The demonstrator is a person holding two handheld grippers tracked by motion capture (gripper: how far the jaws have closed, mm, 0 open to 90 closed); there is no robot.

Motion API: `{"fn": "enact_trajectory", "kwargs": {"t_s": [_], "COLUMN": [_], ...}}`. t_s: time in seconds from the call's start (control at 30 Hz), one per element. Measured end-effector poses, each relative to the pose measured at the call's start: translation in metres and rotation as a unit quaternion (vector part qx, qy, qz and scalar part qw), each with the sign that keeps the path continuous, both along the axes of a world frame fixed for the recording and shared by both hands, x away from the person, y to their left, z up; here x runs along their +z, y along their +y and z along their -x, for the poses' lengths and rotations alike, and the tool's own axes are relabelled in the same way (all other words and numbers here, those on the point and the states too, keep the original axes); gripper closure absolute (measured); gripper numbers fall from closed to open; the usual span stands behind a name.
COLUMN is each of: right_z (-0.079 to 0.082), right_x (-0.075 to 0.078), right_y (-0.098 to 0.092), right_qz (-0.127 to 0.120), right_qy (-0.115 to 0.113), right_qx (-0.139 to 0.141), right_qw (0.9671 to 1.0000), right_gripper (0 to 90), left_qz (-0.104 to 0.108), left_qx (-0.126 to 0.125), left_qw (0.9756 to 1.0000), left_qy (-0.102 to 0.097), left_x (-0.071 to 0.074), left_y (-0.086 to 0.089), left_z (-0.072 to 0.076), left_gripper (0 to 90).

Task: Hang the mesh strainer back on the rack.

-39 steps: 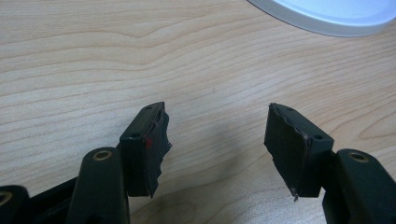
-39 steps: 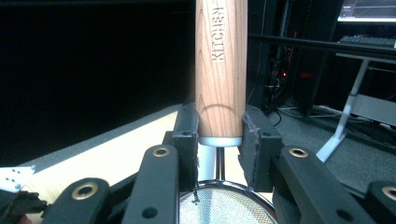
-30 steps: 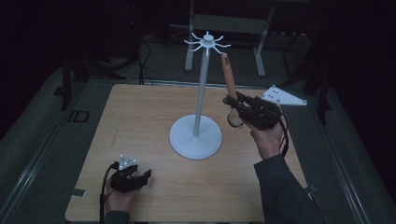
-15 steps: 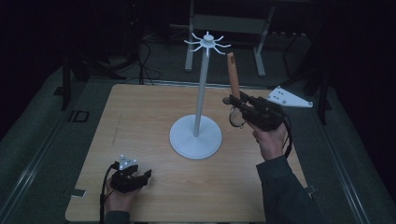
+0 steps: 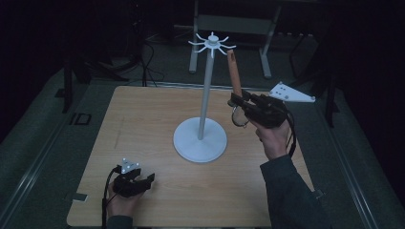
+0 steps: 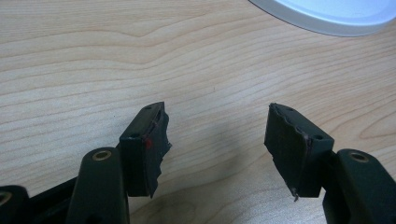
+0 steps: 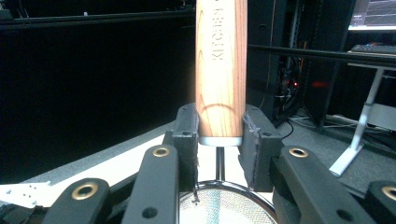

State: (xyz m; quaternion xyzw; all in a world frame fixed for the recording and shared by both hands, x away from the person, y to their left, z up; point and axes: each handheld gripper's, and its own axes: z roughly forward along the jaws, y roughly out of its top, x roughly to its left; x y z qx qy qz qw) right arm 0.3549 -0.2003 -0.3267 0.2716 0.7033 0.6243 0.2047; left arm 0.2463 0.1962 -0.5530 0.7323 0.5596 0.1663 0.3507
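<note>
high view: wooden table [image 5: 157, 124], dark room around it. white stand [image 5: 200, 138] with round base sits a little right of the table's centre; thin pole rises to a crown of short hooks [image 5: 211, 44] at top.

right gripper [image 5: 239, 102] held up off the table at about 3 o'clock from the pole, near it but apart. right hand [image 5: 273, 138] grips it from below, dark sleeve [image 5: 286, 191] coming in from 5 o'clock. grey plate [image 5: 291, 93] on top of the gripper points to 3 o'clock.

right gripper's jaws are clamped on the wooden handle [image 5: 233, 71] of a strainer [image 5: 239, 117]. handle stands nearly upright, pointing to 12 o'clock, tip just right of and slightly below the hooks, not touching them. mesh bowl hangs below the jaws.

right gripper view: jaws pressed against both sides of the handle [image 7: 221, 70] at its lower end, where a pale ferrule meets a thin wire stem. printed lettering runs along the wood, not fully legible. round mesh [image 7: 219, 205] with metal rim at 6 o'clock, under the jaws.

left gripper [image 5: 136, 183] sits low at the table's 7 o'clock corner, in the left hand [image 5: 122, 202]. left gripper view: jaws spread wide, bare tabletop [image 6: 140, 56] between them, nothing gripped. pads [image 6: 149, 144] look frayed at the edges. stand's base rim [image 6: 327, 18] at 1 o'clock, well apart.
</note>
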Motion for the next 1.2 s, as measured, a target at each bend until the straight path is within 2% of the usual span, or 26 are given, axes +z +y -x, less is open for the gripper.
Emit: {"fn": "enact_trajectory", "kwargs": {"t_s": [0.67, 0.83, 1.03, 1.2], "right_z": [-0.015, -0.013, -0.011, -0.010], "right_x": [0.003, 0.000, -0.002, -0.005], "right_y": [0.016, 0.017, 0.018, 0.019], "right_qz": [0.014, 0.023, 0.056, 0.085], "right_qy": [0.019, 0.016, 0.012, 0.018], "right_qx": [0.009, 0.001, -0.017, -0.029], "right_qw": [0.9997, 0.9996, 0.9982, 0.9958], "right_gripper": [69.3, 56.0, 47.4, 42.4], "left_qz": [0.001, 0.001, 0.002, 0.002], "left_qx": [0.002, 0.001, 0.002, 0.002], "left_qw": [1.0000, 1.0000, 1.0000, 1.0000], "left_qy": [-0.001, 0.001, 0.000, 0.000], "left_x": [0.000, 0.000, 0.000, 0.000], "left_y": [0.001, 0.001, 0.001, 0.001], "left_z": [0.000, 0.000, 0.000, 0.000], "left_gripper": [39.4, 39.3, 39.4, 39.4]}}
